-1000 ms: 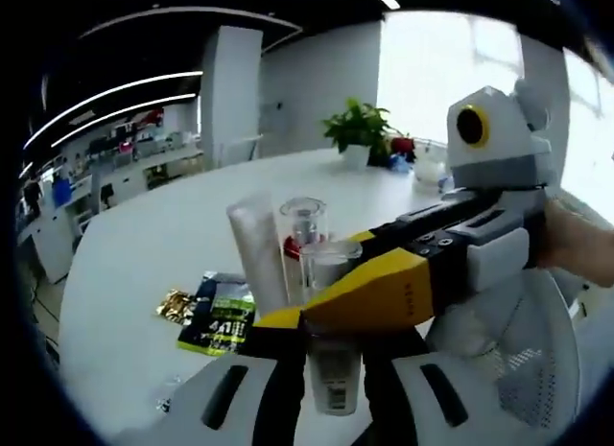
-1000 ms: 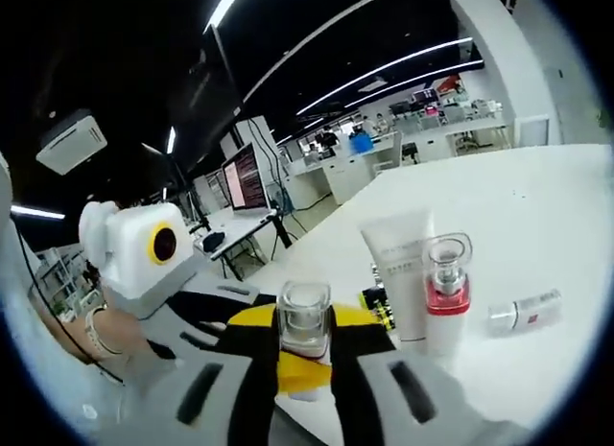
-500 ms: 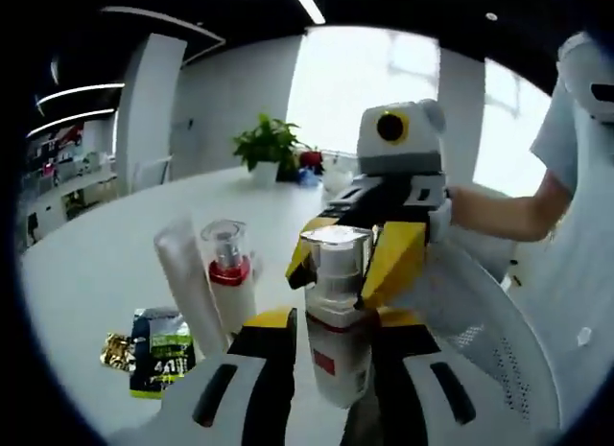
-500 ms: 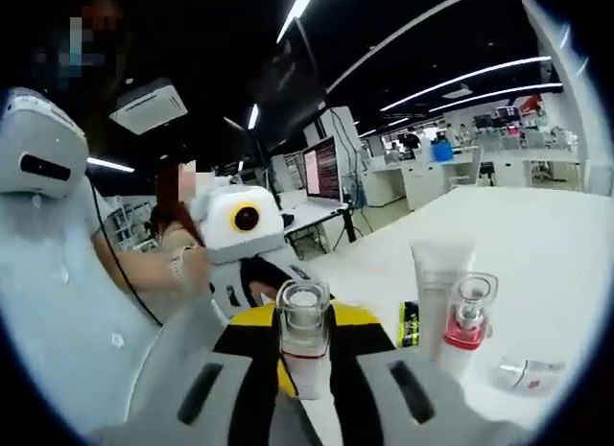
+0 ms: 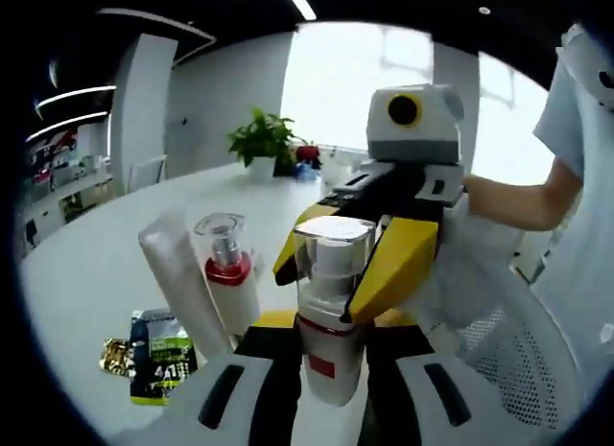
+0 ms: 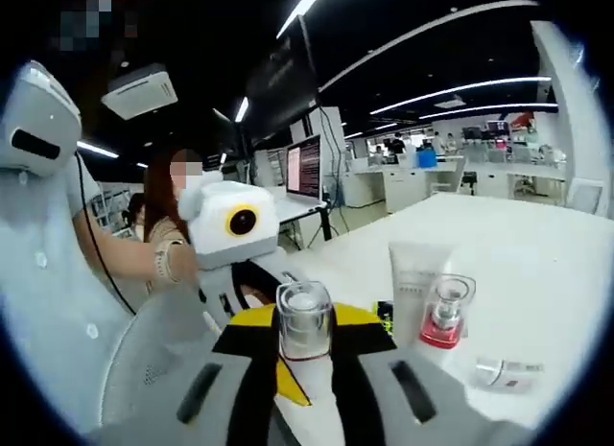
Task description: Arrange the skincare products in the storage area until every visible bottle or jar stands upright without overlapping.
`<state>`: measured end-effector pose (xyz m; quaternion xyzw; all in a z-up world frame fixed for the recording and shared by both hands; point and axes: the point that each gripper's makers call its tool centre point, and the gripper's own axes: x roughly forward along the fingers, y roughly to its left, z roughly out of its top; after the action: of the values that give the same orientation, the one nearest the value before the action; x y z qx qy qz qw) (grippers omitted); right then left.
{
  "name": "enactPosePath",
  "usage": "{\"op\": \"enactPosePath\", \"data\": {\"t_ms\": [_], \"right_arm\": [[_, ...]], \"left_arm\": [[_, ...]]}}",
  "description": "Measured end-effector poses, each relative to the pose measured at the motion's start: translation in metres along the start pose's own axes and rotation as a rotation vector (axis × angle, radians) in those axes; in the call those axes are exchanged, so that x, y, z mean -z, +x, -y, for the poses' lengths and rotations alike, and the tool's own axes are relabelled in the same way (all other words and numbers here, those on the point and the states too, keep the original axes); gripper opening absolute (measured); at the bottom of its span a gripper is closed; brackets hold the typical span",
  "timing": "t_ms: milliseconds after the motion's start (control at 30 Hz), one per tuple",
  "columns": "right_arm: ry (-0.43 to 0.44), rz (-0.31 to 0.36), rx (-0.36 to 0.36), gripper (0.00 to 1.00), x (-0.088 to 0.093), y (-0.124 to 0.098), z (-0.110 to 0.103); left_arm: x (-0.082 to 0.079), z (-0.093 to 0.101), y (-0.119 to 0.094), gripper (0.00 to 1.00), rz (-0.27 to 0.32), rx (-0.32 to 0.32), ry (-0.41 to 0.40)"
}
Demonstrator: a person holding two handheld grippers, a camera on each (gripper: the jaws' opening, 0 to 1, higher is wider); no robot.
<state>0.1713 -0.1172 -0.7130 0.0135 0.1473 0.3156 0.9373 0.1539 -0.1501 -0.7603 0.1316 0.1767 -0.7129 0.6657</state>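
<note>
On the round white table (image 5: 86, 273), a red-collared clear-capped pump bottle (image 5: 228, 273) stands just right of a leaning white tube (image 5: 177, 273), a green sachet (image 5: 158, 364) lying before them.

Two pump bottles are showing in the left gripper view: one with a clear cap and red band (image 5: 331, 312) near the camera, one red-collared bottle (image 5: 228, 273) standing to its left. One white tube (image 5: 177, 283) is standing beside that. One green sachet (image 5: 158, 364) and one gold sachet (image 5: 115, 355) are lying on the bench (image 5: 86, 264). One small clear bottle (image 6: 507, 371) is lying on its side in the right gripper view. One potted plant (image 5: 261, 144) is standing far back.
</note>
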Motion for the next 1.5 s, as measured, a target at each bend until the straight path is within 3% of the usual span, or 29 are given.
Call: {"op": "enactPosePath", "data": {"t_ms": [100, 233, 333, 433, 500, 600, 733, 900, 933, 1133, 1367, 1500], "right_arm": [[0.023, 0.021, 0.074, 0.22, 0.002, 0.002, 0.002], [0.14, 0.067, 0.187, 0.23, 0.001, 0.001, 0.01], [0.159, 0.091, 0.253, 0.23, 0.0, 0.0, 0.014], [0.156, 0.099, 0.28, 0.22, -0.003, 0.0, 0.011], [0.165, 0.115, 0.287, 0.22, -0.006, -0.003, 0.012], [0.17, 0.11, 0.267, 0.21, -0.004, -0.006, 0.012], [0.165, 0.105, 0.175, 0.21, 0.0, -0.011, 0.008], [0.064, 0.104, 0.014, 0.2, -0.004, -0.014, -0.002], [0.001, 0.1, -0.031, 0.2, -0.006, -0.013, -0.006], [-0.119, 0.075, -0.201, 0.2, -0.002, -0.009, -0.02], [-0.256, 0.028, -0.315, 0.21, 0.013, -0.003, -0.022], [-0.294, 0.0, -0.335, 0.21, 0.023, -0.001, -0.02]], "left_arm": [[0.002, 0.0, 0.002, 0.21, -0.008, -0.052, -0.006], [-0.001, -0.011, 0.002, 0.21, 0.027, -0.176, -0.082], [-0.002, -0.017, 0.001, 0.21, 0.023, -0.249, -0.073], [-0.003, -0.017, -0.003, 0.21, -0.026, -0.309, -0.052], [-0.007, -0.016, -0.006, 0.21, -0.021, -0.339, -0.047], [-0.006, -0.013, -0.005, 0.21, -0.024, -0.321, -0.022], [-0.003, -0.004, -0.004, 0.2, -0.035, -0.244, 0.028], [-0.01, 0.008, -0.004, 0.19, 0.021, -0.082, 0.039], [-0.009, 0.01, -0.004, 0.19, 0.021, -0.055, 0.052], [-0.006, 0.014, -0.001, 0.26, 0.016, 0.077, 0.13], [0.009, 0.016, 0.007, 0.23, -0.045, 0.137, 0.203], [0.019, 0.016, 0.013, 0.23, -0.076, 0.168, 0.233]]}}
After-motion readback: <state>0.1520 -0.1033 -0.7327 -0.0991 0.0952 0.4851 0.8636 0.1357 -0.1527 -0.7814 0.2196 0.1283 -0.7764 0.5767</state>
